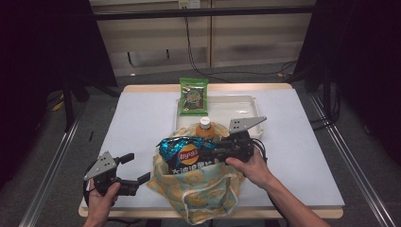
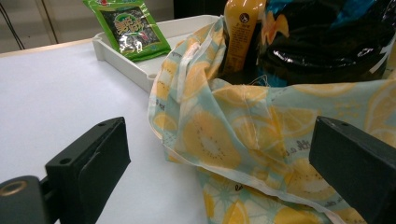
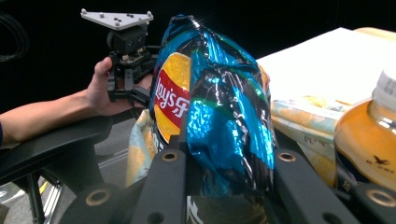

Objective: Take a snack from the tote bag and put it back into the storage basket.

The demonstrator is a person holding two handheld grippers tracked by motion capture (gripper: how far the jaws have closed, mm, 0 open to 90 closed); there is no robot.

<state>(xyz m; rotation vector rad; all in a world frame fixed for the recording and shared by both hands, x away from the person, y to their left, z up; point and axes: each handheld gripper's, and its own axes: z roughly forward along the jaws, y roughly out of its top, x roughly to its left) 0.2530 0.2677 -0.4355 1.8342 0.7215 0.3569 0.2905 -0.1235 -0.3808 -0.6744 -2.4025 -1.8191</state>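
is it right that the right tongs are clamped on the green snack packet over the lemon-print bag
Not quite. The right tongs are clamped on the blue chip bag, as the right gripper view shows, over the lemon-print bag. The green snack packet leans on the white tray.

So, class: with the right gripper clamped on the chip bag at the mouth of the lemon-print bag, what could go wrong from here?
1. The right gripper squeezes the chip bag; the chips could be crushed.
2. The orange bottle stands right beside it, so a push may tip it.
3. The left gripper is open beside the lemon-print bag, not holding it, so the soft cloth mouth may fold shut.
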